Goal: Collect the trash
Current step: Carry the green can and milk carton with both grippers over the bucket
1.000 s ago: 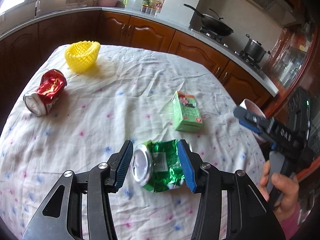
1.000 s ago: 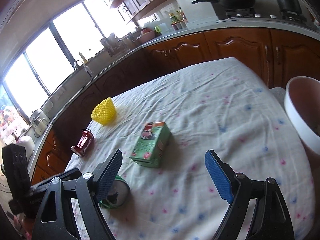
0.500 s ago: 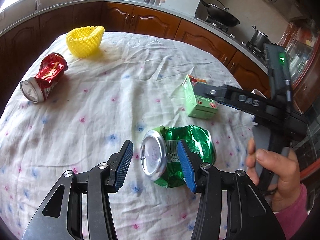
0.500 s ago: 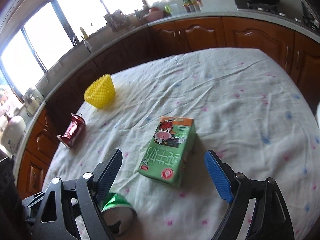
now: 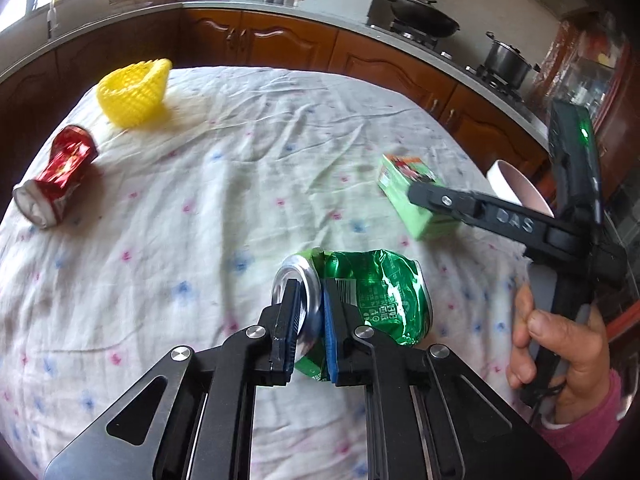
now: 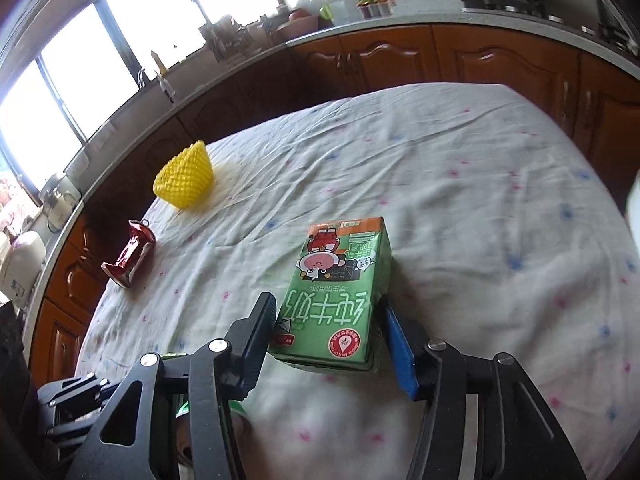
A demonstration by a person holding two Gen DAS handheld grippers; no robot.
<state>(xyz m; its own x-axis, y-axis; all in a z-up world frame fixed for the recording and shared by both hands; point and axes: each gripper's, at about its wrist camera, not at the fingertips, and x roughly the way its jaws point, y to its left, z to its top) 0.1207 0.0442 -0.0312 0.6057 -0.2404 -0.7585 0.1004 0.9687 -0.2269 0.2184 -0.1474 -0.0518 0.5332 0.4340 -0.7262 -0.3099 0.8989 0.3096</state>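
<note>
Change, left: the left gripper (image 5: 307,312), spread wide around the green can (image 5: 360,300) half a second ago, is now clamped on the can's silver end rim.
Change, right: the right gripper (image 6: 330,332), earlier held short of the carton (image 6: 336,292), is now brought around its near end; the jaws are held apart, the left pad touching or nearly so, the right pad just beside it.
Can axis: the crushed green can is laid on its side, long axis running from 9 to 3 o'clock in the left view, silver end at 9.
Carton axis: the carton is laid flat, long axis running from 6 to 12 o'clock in the right view, slightly tilted toward 1.
Writing: large white Chinese characters and a round red seal are seen on the carton; a barcode and small print on the can cannot be read; "DAS" is seen on the right gripper's arm.
Elsewhere: a red can (image 5: 54,178) is laid at 9 o'clock and a yellow net (image 5: 134,92) at 10 o'clock on the cloth (image 5: 240,152).
</note>
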